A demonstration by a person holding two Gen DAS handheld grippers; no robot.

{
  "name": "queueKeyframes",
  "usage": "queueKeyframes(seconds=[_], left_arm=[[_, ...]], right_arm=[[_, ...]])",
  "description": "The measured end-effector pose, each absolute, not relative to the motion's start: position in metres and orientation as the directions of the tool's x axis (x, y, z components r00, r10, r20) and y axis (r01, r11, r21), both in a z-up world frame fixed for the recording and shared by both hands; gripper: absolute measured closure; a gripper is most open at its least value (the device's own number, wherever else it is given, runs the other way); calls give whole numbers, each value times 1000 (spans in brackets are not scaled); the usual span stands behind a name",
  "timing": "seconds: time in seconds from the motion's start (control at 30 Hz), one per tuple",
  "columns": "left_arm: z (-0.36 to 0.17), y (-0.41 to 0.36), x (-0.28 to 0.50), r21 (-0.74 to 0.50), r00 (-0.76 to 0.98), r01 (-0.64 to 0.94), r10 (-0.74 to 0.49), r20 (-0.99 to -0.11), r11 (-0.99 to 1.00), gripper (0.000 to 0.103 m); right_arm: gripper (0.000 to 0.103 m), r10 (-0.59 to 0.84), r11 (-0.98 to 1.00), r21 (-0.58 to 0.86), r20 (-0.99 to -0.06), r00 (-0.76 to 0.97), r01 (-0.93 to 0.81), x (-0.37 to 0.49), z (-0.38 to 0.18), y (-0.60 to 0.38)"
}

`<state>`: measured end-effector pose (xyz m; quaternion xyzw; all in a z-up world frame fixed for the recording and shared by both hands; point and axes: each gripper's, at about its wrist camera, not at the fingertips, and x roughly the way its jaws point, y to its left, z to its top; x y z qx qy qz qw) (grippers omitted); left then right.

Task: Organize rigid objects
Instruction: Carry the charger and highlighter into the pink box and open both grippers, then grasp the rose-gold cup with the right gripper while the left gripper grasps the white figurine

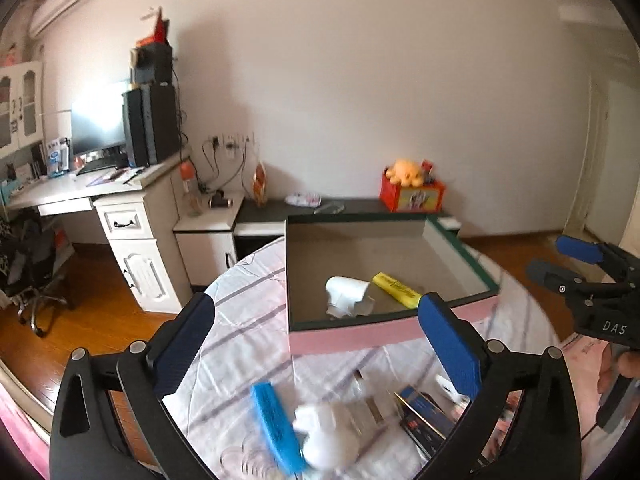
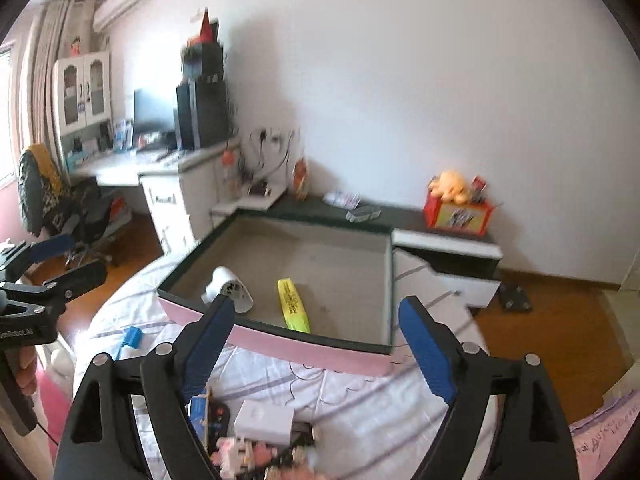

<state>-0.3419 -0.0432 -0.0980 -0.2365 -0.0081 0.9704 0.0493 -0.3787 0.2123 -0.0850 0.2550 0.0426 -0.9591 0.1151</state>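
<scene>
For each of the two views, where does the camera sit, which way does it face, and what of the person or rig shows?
Left wrist: on the left gripper, jaws open, facing the box; the right gripper and a hand show at the right edge.
Right wrist: on the right gripper, jaws open, facing the same box; the left gripper shows at the left edge.
Shared: box, yellow highlighter, white plug, striped sheet.

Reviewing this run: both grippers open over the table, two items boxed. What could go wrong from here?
1. Loose clutter near the table edge lies packed together; a grab may catch two items or push one off.
2. The marker rests against the white fitting in the box; a dropped item could knock them.
</scene>
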Motion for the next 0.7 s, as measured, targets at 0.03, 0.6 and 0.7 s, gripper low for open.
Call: queueKeyframes(seconds=[0.03,0.6,0.7], left_arm=[[-97,-45,-332,-39,-889,-85,93,-448,-996,0],[-141,-35,-257,-31,-842,-130,127,-524,-991,0],[-146,-28,-254,-11,-837,-137,122,-534,-991,0]], right_arm=[[16,-190,-972,-31,-482,-855,233,-369,-83,213],[0,-95,-995,34,-510,-855,90,-270,-130,223],[0,-95,-996,48,-549,-830,82,-274,-144,219]])
